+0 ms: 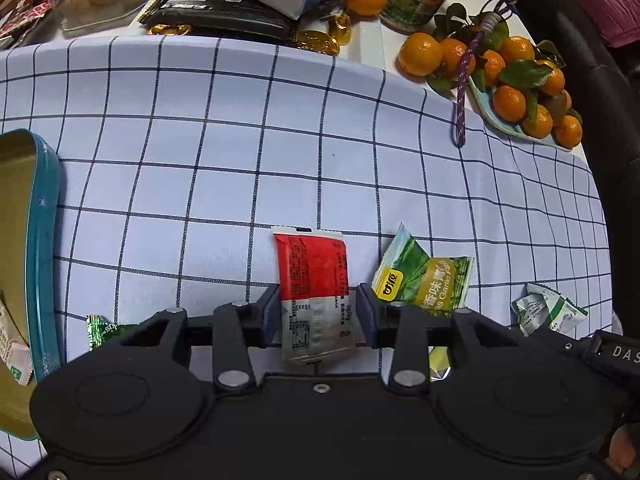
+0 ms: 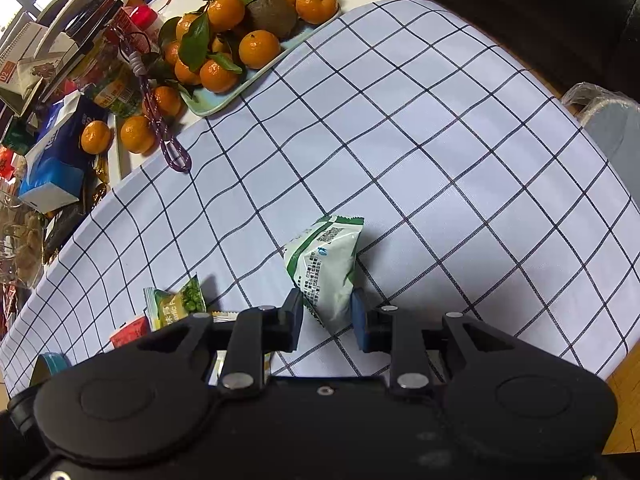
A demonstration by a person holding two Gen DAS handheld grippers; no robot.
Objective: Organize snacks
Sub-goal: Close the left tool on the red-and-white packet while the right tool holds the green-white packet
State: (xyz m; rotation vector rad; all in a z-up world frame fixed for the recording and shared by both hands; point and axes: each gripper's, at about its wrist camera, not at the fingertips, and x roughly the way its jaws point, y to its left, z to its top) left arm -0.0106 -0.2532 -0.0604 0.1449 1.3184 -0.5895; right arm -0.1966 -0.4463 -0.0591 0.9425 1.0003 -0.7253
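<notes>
In the left wrist view, a red and white snack packet [image 1: 316, 296] lies on the checked cloth between the fingers of my left gripper [image 1: 317, 314]; the jaws stand a little wider than the packet, open. A green pea packet [image 1: 424, 280] lies just right of it. In the right wrist view, my right gripper [image 2: 327, 322] has its jaws close on both sides of a white and green packet [image 2: 326, 268], which stands up from the cloth. The teal tin [image 1: 44, 240] with a gold inside sits at the far left, holding a small packet [image 1: 12, 356].
A plate of mandarins [image 1: 516, 92] [image 2: 236, 40] sits at the cloth's far corner, with a purple cord [image 1: 464, 92] trailing onto the cloth. Boxes, a can and gold sweets [image 1: 316, 42] crowd the back. Small packets [image 1: 548, 312] [image 1: 100, 330] lie near the left gripper.
</notes>
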